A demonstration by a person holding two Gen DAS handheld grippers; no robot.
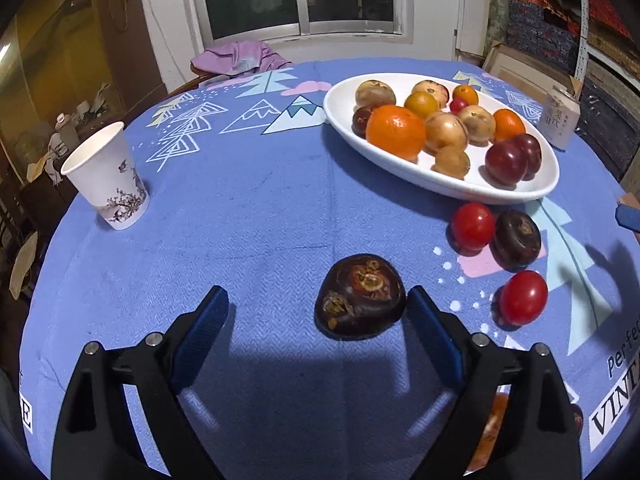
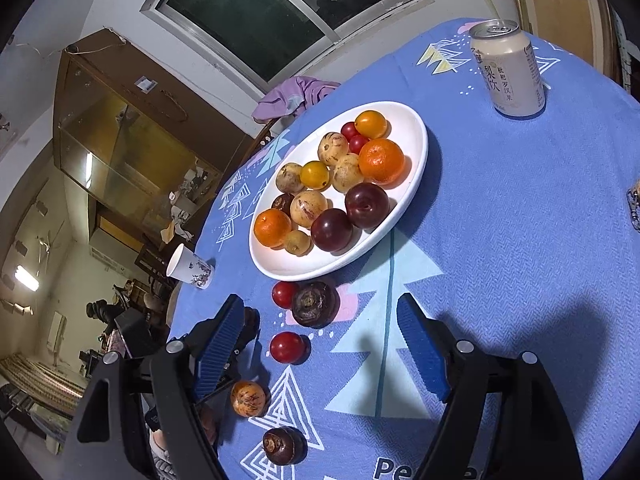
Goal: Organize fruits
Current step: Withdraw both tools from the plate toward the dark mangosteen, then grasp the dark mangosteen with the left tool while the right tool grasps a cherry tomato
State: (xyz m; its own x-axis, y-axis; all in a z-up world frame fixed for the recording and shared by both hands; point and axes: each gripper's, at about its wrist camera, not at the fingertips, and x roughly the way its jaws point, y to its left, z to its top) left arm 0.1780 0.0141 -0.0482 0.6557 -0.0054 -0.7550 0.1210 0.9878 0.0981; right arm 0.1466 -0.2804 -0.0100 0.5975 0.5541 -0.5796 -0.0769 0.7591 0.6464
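White and oval, the plate (image 1: 340, 92) sits on the blue patterned tablecloth (image 1: 248, 208) and holds most of the fruit. In it lie two oranges, the larger one (image 1: 395, 131) near the front rim, two small yellow-orange fruits (image 2: 315, 173), several tan speckled fruits (image 1: 446, 132), two dark red plums (image 1: 506, 162) side by side at one end, and a couple of small red tomatoes (image 2: 357, 143) tucked among them. A dark brown fruit is half hidden behind the large orange.

More fruit lies loose on the cloth, just outside the plate's rim: a red tomato (image 1: 473, 226) touching a dark brown chestnut-like fruit (image 1: 517, 239), and a second red tomato (image 1: 523, 297) nearer the camera. In the right wrist view a tan speckled fruit (image 2: 248, 398) and another dark brown one (image 2: 282, 445) lie closer still.

A white paper cup (image 1: 106, 176) with a floral print stands upright, well apart from the plate; its inside cannot be seen. A pale drink can (image 2: 507, 68) stands upright beyond the plate.

The left gripper (image 1: 316, 308) stands open, with a large dark brown fruit (image 1: 360, 296) between its blue pads, just beside the right-hand pad and clear of the other. The right gripper (image 2: 320, 320) is also open over the cloth, gripping nothing.
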